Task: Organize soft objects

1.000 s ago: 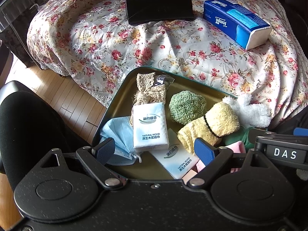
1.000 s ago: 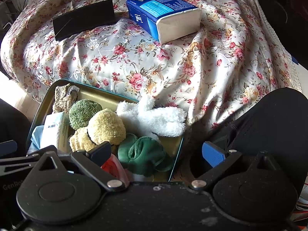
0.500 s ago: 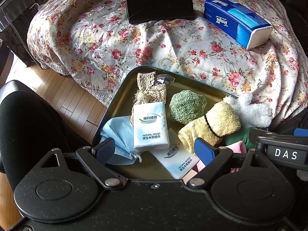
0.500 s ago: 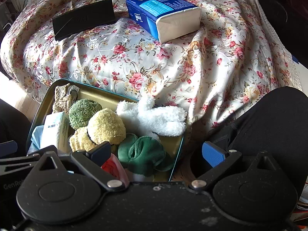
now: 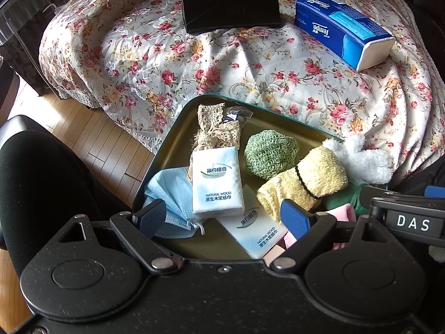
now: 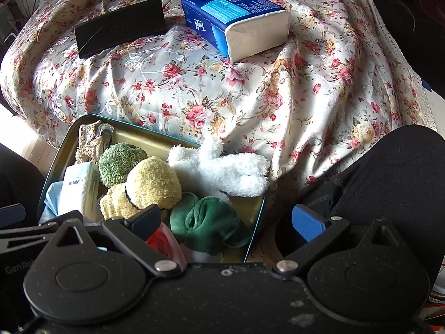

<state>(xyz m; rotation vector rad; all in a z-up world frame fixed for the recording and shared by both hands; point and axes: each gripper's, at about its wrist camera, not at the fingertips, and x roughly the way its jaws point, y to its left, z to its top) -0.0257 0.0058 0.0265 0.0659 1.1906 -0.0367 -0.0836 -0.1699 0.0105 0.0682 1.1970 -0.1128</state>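
Both my left claw (image 5: 224, 217) and right claw (image 6: 226, 220) hang spread and empty over the tin's (image 5: 178, 136) near edge, where the yellow towel (image 5: 303, 186) mid-tin looks light and squashy, probably best pinched at its banded waist.

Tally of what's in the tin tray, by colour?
In the tin tray:
White: 3, two tissue packs, plush toy
Green: 2, knitted ball, plush cloth
Yellow: 1, rolled towel
Beige: 1, lace
Blue: 1, face mask
Pink: 1, partly hidden item
Total: 9
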